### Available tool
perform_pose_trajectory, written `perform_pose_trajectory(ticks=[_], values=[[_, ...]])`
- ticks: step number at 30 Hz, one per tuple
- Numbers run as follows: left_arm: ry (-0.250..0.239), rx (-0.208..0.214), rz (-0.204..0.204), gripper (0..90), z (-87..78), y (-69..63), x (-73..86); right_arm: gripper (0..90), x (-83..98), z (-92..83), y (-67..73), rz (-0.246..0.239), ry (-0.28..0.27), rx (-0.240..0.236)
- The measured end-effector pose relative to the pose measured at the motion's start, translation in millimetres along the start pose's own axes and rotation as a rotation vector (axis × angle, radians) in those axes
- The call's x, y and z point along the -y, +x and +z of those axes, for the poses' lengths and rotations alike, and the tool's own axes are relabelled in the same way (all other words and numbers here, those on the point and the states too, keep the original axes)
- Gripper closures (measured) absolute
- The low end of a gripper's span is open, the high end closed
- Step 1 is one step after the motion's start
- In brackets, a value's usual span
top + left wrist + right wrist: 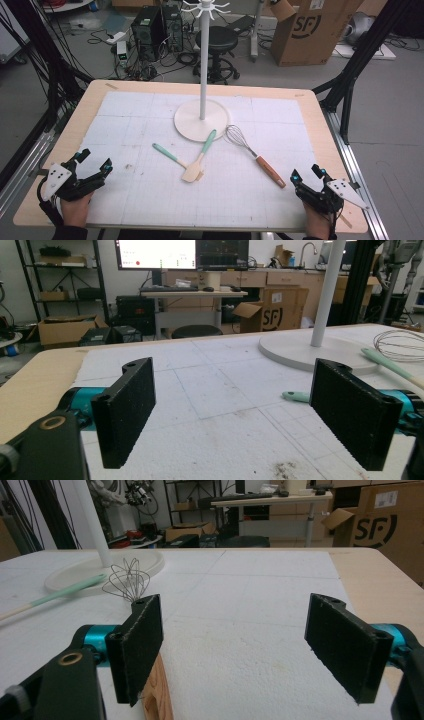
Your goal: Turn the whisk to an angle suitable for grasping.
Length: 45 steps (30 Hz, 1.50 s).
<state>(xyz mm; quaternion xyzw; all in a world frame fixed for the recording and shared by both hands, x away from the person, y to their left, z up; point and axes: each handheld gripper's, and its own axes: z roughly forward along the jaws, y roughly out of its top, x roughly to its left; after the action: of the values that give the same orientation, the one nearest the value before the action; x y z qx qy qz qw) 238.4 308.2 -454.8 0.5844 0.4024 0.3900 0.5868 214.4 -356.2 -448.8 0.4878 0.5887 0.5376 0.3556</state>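
Note:
A white stand (202, 120) with hooks at its top rises from a round base at the middle back of the white mat. In front of the base lie a wooden spatula with a green handle (200, 156), a second green-handled utensil (168, 154) and a wire whisk with a wooden handle (254, 155). My left gripper (95, 161) rests open at the mat's near left, nothing between its pads (125, 410). My right gripper (307, 173) sits open at the near right, just beyond the whisk's handle end (157, 692). The whisk's wires (127, 582) show ahead of it.
The wooden table (320, 125) carries the white gridded mat (150, 190). Beyond the table stand a black stool (217, 42), computer towers (157, 27) and a cardboard box (312, 30). Black frame legs (350, 75) flank the table.

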Motion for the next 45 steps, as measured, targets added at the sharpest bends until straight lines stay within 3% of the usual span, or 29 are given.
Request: perform_pose_trajectory(ticks=[18,23,25,26,27,28,30,31,34,37,38,40,43,45], values=[[-0.007,-0.002,-0.005,19.2,-0.9,0.5,0.2,23.8,-0.2,0.5,-0.7,0.016,0.000,0.004],[-0.009,-0.002,-0.006,19.3,-1.0,0.4,0.2,33.7,-0.8,0.1,-3.4,0.041,0.003,0.006],[-0.010,-0.001,-0.007,19.3,-1.0,0.3,0.3,40.7,-1.5,1.3,-5.3,0.071,0.010,-0.015],[-0.010,-0.001,-0.007,19.4,-1.0,0.3,0.2,43.8,-2.4,3.4,-6.9,0.134,0.021,-0.059],[-0.008,-0.001,-0.007,19.4,-0.9,0.5,0.2,53.2,-5.5,8.2,-4.7,0.142,0.039,-0.090],[-0.008,-0.001,-0.007,19.3,-0.9,0.5,0.2,53.2,-5.5,8.2,-4.7,0.142,0.039,-0.090],[-0.008,-0.001,-0.010,19.4,-0.6,0.5,0.2,58.4,-10.1,14.9,0.2,0.119,0.061,-0.114],[-0.006,-0.001,-0.010,19.5,-0.5,0.5,0.1,63.8,-17.6,27.2,6.1,0.098,0.098,-0.140],[-0.008,0.001,-0.008,19.6,-0.5,0.5,0.1,68.4,-23.1,36.6,10.7,0.081,0.120,-0.157],[-0.005,0.001,-0.006,19.7,-0.6,0.4,0.1,74.7,-36.5,61.9,23.6,0.000,0.206,-0.196],[-0.005,0.001,-0.005,19.9,-0.6,0.4,0.1,78.1,-42.8,78.0,31.9,-0.055,0.258,-0.213],[-0.007,0.000,-0.007,19.9,-0.6,0.3,0.1,79.6,-44.7,84.7,34.3,-0.071,0.278,-0.223],[-0.008,0.001,-0.008,20.0,-0.5,0.4,0.1,86.5,-50.2,117.9,44.9,-0.143,0.382,-0.272],[-0.006,0.001,-0.008,20.0,-0.5,0.4,0.1,88.1,-51.3,124.7,47.9,-0.159,0.405,-0.278]])
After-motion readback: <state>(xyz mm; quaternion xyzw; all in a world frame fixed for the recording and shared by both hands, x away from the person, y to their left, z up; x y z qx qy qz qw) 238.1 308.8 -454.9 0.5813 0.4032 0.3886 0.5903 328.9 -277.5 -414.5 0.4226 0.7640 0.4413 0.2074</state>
